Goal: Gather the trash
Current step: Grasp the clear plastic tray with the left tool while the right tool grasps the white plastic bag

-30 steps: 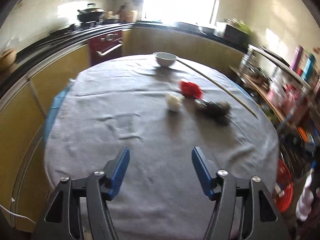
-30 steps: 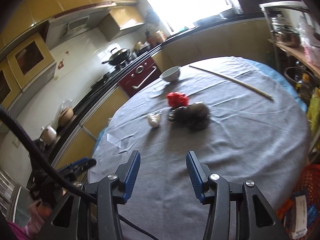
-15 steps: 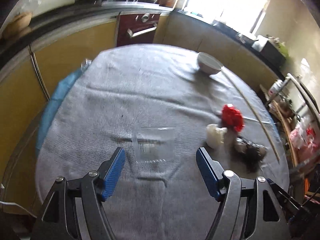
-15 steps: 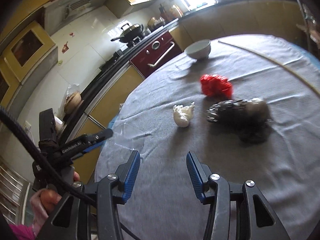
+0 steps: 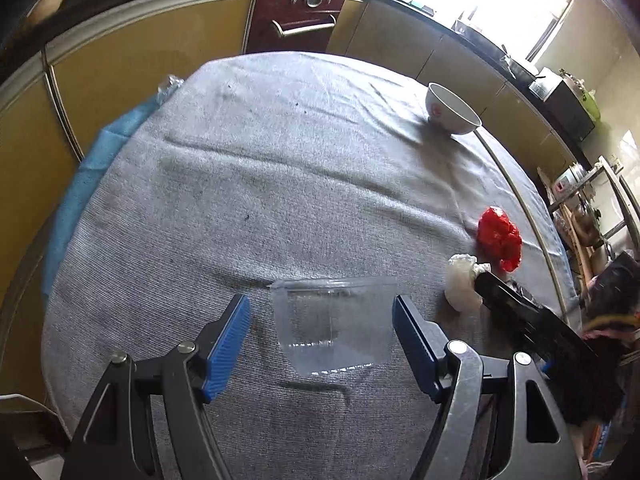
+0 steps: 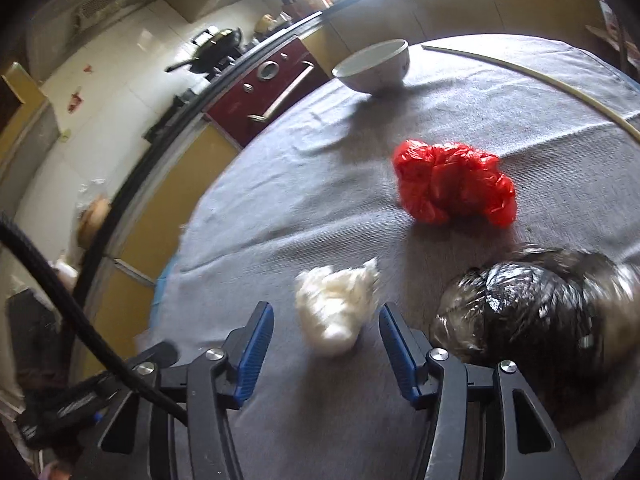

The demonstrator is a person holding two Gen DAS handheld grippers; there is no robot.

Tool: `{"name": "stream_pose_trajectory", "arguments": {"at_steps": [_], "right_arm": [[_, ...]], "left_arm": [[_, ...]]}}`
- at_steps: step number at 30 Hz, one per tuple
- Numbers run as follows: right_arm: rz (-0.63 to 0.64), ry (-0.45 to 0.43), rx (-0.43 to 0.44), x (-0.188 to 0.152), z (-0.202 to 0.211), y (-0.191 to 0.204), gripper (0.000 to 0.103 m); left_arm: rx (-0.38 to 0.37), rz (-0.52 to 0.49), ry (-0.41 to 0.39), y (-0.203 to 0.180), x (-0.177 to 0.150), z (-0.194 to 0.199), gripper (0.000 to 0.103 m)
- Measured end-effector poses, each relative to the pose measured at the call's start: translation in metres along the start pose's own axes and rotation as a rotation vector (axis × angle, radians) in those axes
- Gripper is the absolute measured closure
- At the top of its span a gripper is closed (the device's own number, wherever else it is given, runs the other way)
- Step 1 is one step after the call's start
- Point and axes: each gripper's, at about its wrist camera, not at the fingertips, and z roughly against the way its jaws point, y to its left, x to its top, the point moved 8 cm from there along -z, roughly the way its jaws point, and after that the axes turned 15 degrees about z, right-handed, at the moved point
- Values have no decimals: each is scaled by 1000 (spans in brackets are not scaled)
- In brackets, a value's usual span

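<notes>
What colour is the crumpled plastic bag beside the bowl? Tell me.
Bright red. The crumpled plastic bag shows best in the right wrist view.

Trash spread over the round tabletop (image 5: 280, 184).
A clear cup (image 5: 334, 326) lies on its side near the near edge; a tissue wad (image 6: 334, 304) sits to its right, a crumpled bag (image 6: 452, 184) behind that, a dark bag (image 6: 532, 304) seemingly rightmost, and a bowl (image 6: 374, 66) by the far edge.
</notes>
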Motion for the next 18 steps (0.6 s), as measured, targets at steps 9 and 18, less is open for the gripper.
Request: {"name": "stream_pose_trajectory", "arguments": {"at_steps": [9,18], "right_arm": [[54,-13,-10,6,-23,2,63],[92,-56,22,-6,16,18,65]], "left_arm": [[-22,-20,19,-2,-1,-9,47],[-45,-60,-12,0,-16,11,56]]}}
